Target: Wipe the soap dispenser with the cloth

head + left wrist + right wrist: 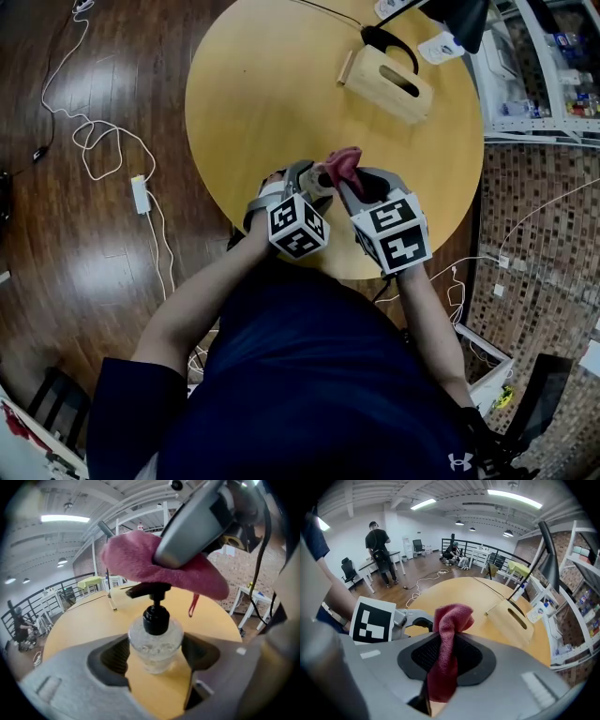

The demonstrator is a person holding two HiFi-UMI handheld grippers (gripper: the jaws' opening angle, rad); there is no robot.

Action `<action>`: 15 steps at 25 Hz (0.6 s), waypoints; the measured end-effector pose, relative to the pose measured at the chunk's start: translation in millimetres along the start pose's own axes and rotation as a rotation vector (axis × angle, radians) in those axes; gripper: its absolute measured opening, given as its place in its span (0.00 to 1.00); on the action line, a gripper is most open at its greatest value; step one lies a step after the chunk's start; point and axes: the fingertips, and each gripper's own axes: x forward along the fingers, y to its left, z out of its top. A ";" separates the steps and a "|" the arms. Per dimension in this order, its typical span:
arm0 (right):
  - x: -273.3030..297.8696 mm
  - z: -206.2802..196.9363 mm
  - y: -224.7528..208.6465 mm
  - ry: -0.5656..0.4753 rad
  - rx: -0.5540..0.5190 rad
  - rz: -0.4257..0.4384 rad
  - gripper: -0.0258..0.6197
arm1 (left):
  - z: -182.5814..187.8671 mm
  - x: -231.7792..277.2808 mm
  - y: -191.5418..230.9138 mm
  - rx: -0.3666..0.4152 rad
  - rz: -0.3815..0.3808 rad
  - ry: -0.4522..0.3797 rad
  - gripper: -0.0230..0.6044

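A clear soap dispenser (155,645) with a black pump (156,616) stands upright between the jaws of my left gripper (154,657), which is shut on its body just above the round wooden table (262,94). My right gripper (446,656) is shut on a pink-red cloth (447,639) that bunches out past its jaws. In the left gripper view the cloth (140,559) lies draped over the top of the pump, with the right gripper's body (197,522) above it. In the head view both grippers (309,178) (361,185) meet near the table's front edge, the cloth (345,164) between them.
A wooden tissue box (389,82) sits at the table's far right beside a black lamp base (389,42). A white cable and power strip (141,195) lie on the floor at left. Shelves (548,75) stand at right. People (377,550) are in the background.
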 end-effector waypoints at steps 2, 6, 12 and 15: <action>-2.8 -8.3 -10.9 0.006 0.042 -0.014 0.18 | -0.4 0.1 0.0 -0.002 -0.004 0.000 0.59; -7.3 16.9 6.8 -0.058 0.026 0.014 0.19 | -2.4 -1.4 2.4 -0.005 -0.011 0.002 0.59; 7.2 20.9 24.0 -0.063 -0.038 0.027 0.18 | -2.9 -1.2 1.6 -0.013 -0.014 0.009 0.59; 2.8 7.4 7.7 -0.075 0.057 0.039 0.18 | -1.5 -0.3 0.8 -0.016 -0.022 0.006 0.59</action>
